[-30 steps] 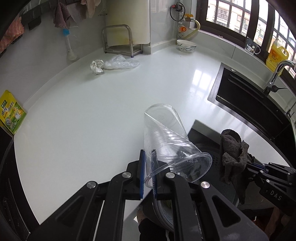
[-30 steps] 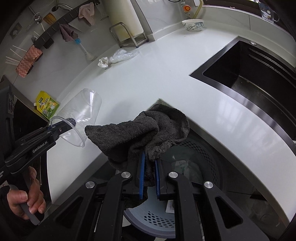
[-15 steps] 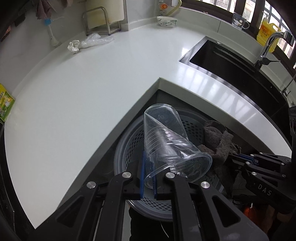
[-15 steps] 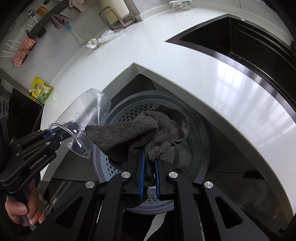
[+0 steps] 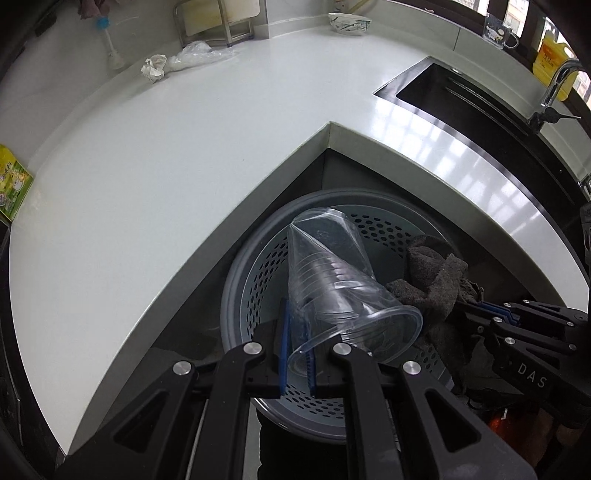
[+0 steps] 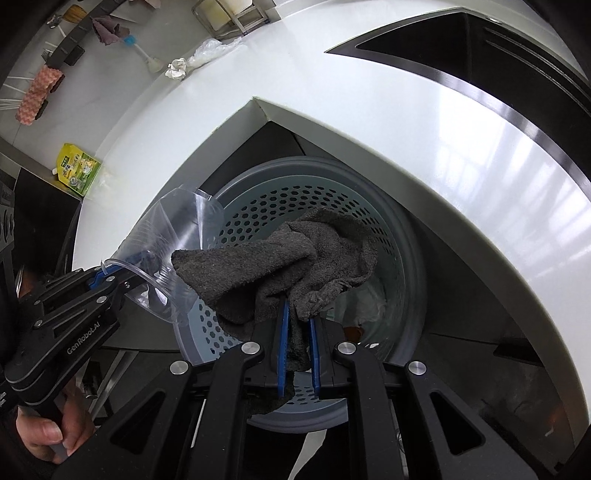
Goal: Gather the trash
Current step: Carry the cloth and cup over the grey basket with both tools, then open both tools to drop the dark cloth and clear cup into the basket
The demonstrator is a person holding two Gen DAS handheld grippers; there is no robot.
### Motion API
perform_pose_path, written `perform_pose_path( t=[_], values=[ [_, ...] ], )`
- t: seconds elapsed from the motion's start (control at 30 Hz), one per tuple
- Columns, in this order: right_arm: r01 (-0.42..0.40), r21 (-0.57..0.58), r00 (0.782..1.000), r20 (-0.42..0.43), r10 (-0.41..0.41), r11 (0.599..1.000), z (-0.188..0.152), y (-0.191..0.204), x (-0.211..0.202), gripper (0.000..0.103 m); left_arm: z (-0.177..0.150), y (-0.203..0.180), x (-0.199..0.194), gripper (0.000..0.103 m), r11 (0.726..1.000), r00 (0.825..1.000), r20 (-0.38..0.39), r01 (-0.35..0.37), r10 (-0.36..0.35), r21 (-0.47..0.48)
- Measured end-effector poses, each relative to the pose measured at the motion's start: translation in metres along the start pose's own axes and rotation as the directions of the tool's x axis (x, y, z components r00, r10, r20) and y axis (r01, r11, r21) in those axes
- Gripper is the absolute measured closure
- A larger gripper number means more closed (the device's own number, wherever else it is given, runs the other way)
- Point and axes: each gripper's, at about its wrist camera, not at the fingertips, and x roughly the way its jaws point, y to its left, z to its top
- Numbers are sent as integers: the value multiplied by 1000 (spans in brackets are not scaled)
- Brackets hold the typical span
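Note:
A clear plastic cup (image 5: 328,280) lies tilted with its rim wall between the blue pads of my left gripper (image 5: 298,350), whose jaws are opening while the pads still pinch the rim. It hangs over a grey perforated bin (image 5: 251,266) set under the counter corner. A dark grey cloth (image 6: 280,258) is bunched between the pads of my right gripper (image 6: 297,332); these jaws are opening too, with the cloth still clamped above the bin (image 6: 402,236). In the right wrist view the cup (image 6: 173,236) and left gripper (image 6: 107,275) sit at the left.
On the white countertop (image 5: 184,155), a crumpled paper (image 5: 153,68) and a plastic bag (image 5: 199,55) lie at the back. A black sink (image 5: 461,99) with faucet (image 5: 554,85) is at the right, a bowl (image 5: 349,23) far back, a green packet (image 5: 11,188) at the left edge.
Both grippers have dropped and tilted down from over the counter edge to above the bin's opening. The cup and the cloth have stayed between their pads.

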Motion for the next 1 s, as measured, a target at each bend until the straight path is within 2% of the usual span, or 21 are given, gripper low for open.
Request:
perform_pose_path(
  t=[0.07, 0.1, 0.17, 0.2, 0.23, 0.53, 1.0],
  values=[
    [-1, 6, 1000, -5, 1, 1000, 0, -1, 1, 89, -1, 1, 0, 89, 1000, 1000, -2, -4, 4, -7],
    [-5, 10, 1000, -7, 5, 1000, -1, -3, 1, 81, -1, 2, -1, 82, 1000, 1000, -1, -9, 9, -10],
    [-12, 14, 1000, -1, 12, 1000, -2, -3, 0, 73, -2, 4, -2, 64, 1000, 1000, 6, -16, 16, -24],
    [-8, 11, 1000, 4, 8, 1000, -2, -2, -1, 72, -3, 6, -5, 47, 999, 1000, 13, -21, 21, -33],
    [-6, 8, 1000, 7, 6, 1000, -1, -2, -2, 71, -3, 7, -7, 38, 999, 999, 26, -25, 26, -44],
    [-19, -4, 999, 26, 19, 1000, 1, 4, -13, 68, -2, 12, -23, 38, 997, 997, 57, -37, 41, -74],
    [0, -55, 995, 97, 5, 998, 4, 8, -50, 60, 13, 12, -64, 15, 991, 985, 153, -64, 83, -121]
  ],
)
